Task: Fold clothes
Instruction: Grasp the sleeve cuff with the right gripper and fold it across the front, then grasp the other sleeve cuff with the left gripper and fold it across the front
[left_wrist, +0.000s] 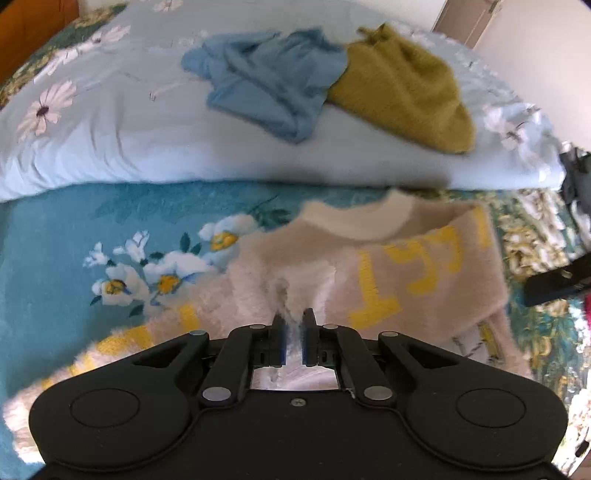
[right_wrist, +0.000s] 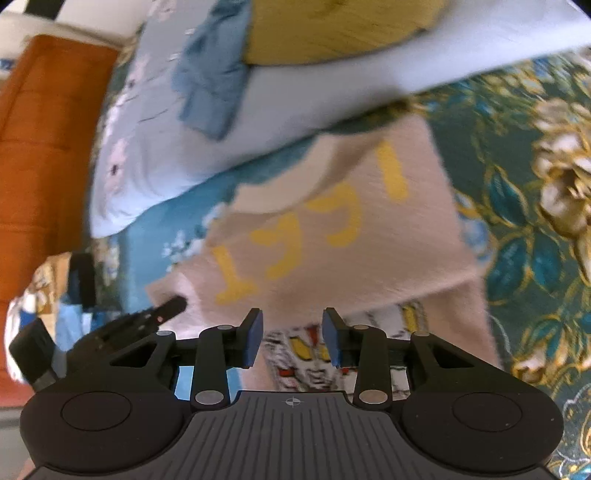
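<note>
On the teal floral bedspread (left_wrist: 55, 236), just in front of the pale quilt's (left_wrist: 110, 147) near edge, lies the beige sweater (left_wrist: 424, 258) with yellow letters, and the left gripper (left_wrist: 293, 328) pinches a tuft of its fuzzy pile between nearly closed jaws. The right gripper (right_wrist: 291, 338) hovers with jaws apart over the sweater's lower edge, holding nothing. With so shallow a bite, the pile could probably slip free, or one-sided pulling skew the fold
</note>
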